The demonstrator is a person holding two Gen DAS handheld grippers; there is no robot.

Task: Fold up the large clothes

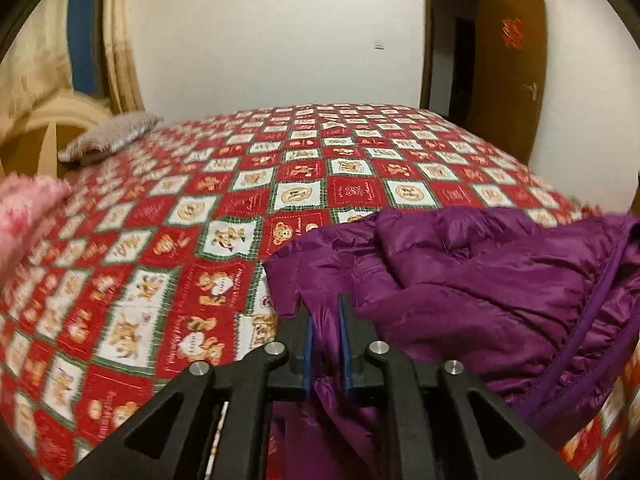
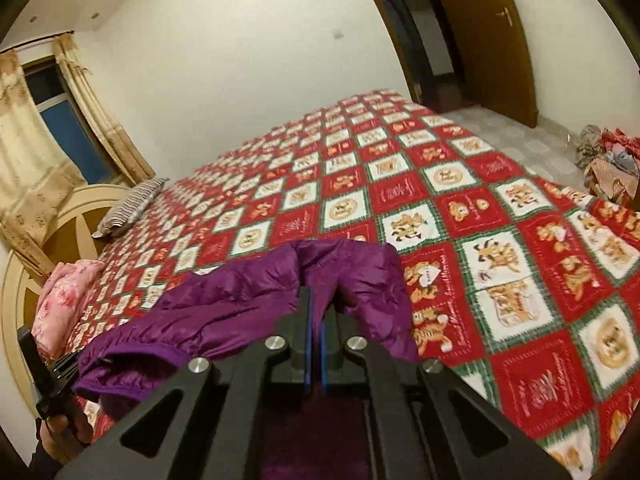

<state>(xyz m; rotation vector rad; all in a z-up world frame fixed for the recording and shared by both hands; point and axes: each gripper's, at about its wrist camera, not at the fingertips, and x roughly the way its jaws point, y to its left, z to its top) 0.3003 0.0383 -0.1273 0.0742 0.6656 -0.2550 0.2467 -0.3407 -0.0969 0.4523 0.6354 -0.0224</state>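
Note:
A puffy purple jacket (image 1: 480, 280) lies crumpled at the near edge of a bed spread with a red and white bear-pattern sheet (image 1: 240, 200). My left gripper (image 1: 322, 304) holds the jacket's left edge, and purple cloth fills the narrow gap between its blue pads (image 1: 307, 344). In the right wrist view the jacket (image 2: 240, 292) is raised and drapes over my right gripper (image 2: 316, 300), whose jaws stand nearly closed on a fold of it. The jacket's elastic hem (image 2: 132, 356) hangs to the left.
A striped pillow (image 2: 132, 208) and a folded pink quilt (image 2: 60, 304) lie by the cream headboard (image 2: 68, 216) on the left. An open brown door (image 1: 512, 72) is at the far right. Clothes are piled on the floor (image 2: 612, 168). A person's hand (image 2: 60, 432) shows at the lower left.

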